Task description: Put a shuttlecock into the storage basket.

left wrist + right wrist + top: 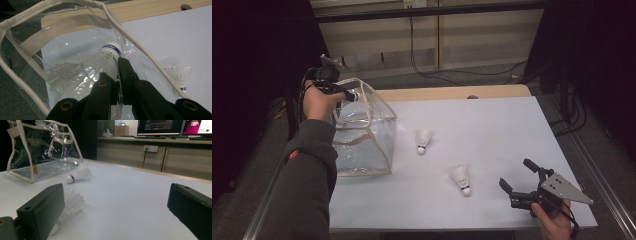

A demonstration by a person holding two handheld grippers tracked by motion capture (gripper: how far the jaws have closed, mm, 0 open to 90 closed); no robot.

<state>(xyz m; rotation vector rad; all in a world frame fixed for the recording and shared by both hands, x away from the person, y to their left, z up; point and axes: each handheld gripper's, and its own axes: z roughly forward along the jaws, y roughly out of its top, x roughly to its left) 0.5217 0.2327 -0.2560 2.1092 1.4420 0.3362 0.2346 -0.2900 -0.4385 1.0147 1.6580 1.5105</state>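
White feathered shuttlecock (100, 67) clamped in left gripper (117, 75) over clear plastic bag (362, 132), apparently unreleased; two shuttlecocks (423, 140) remain beside wide-open right gripper (518, 176)

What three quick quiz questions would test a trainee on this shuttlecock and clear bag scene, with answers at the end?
1. True or false: the left hand-held gripper is shut on a shuttlecock at the open top of the clear bag.
2. How many shuttlecocks lie loose on the white table?
3. Multiple choice: the right hand-held gripper is (a) shut on a shuttlecock, (b) open with nothing between its jaws, (c) inside the bag.

Key:
1. True; its jaws pinch the feathered skirt near the cork.
2. Two: the farther shuttlecock near the bag and the nearer shuttlecock close to the right hand-held gripper.
3. b.
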